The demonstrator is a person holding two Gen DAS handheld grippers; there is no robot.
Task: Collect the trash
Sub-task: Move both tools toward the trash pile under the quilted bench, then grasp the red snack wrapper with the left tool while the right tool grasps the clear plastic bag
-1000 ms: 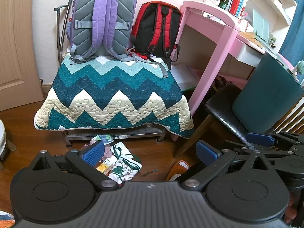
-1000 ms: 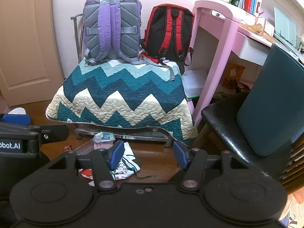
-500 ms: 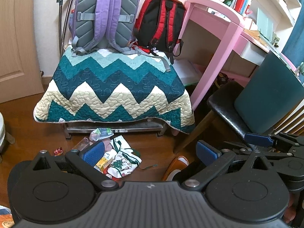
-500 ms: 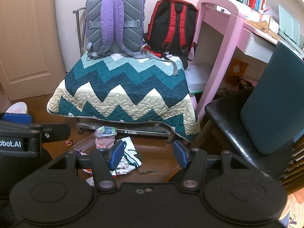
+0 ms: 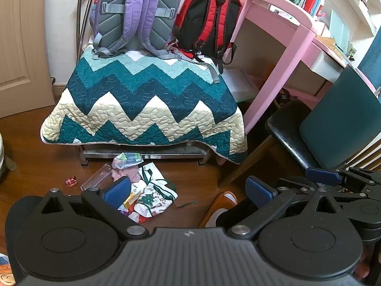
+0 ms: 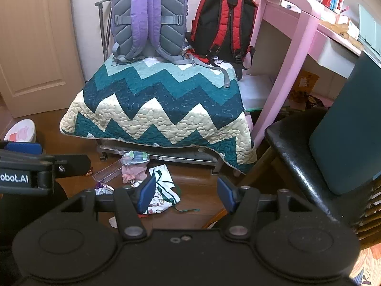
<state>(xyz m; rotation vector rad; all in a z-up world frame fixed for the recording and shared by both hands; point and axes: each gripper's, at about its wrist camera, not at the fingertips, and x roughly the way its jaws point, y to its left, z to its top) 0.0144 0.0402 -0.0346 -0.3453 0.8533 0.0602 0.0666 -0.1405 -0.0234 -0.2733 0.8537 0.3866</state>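
Observation:
A heap of trash (image 5: 145,190) lies on the wooden floor in front of the quilt-covered bench: a crumpled plastic bag (image 5: 126,160), a clear ribbed tray (image 5: 96,178), pink paper, printed wrappers and a small red candy wrapper (image 5: 71,181). The right wrist view shows the same trash heap (image 6: 142,178). My left gripper (image 5: 188,191) hangs open above the floor, its left pad over the heap's near edge. Beside it my right gripper (image 6: 185,193) is open too, with nothing held.
A bench under a zigzag quilt (image 5: 145,104) carries a purple backpack (image 5: 138,14) and a red-black backpack (image 5: 207,21). A pink desk (image 5: 281,47) and a black chair (image 5: 316,128) stand on the right. An orange slipper (image 5: 218,208) lies on the floor. A door (image 6: 31,43) is at left.
Both grippers have tilted down and moved nearer the floor, so more of the trash heap and floor shows. Both stay open as before.

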